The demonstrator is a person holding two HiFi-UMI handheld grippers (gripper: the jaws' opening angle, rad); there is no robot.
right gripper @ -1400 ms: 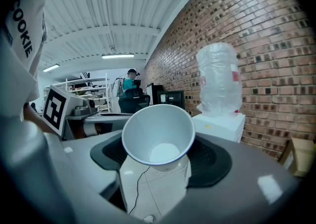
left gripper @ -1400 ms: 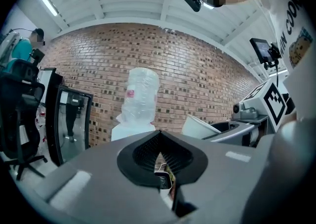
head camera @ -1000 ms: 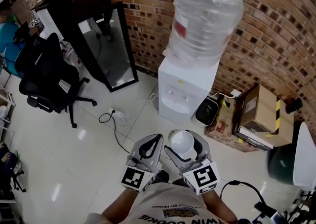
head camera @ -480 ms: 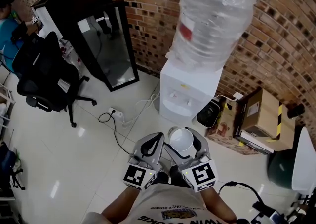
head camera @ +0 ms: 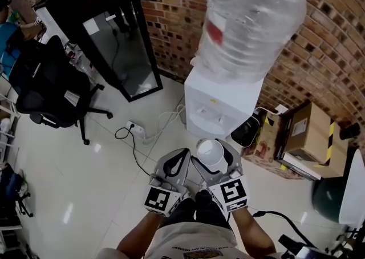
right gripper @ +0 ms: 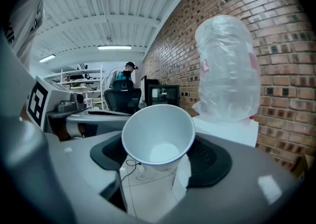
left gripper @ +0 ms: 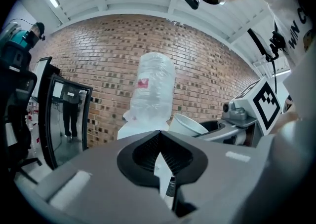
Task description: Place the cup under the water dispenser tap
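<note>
Both forearms reach forward, side by side, low in the head view. The left gripper (head camera: 174,166) is empty, its jaws closed tip to tip. Just beside it, the right gripper (head camera: 213,162) clamps a white paper cup (head camera: 210,150), mouth up.

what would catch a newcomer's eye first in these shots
The big clear plastic water bottle atop the white water dispenser, against the brick wall, dominates the head view. Just in front of the dispenser, the empty white paper cup stands out, held upright in the right gripper.
</note>
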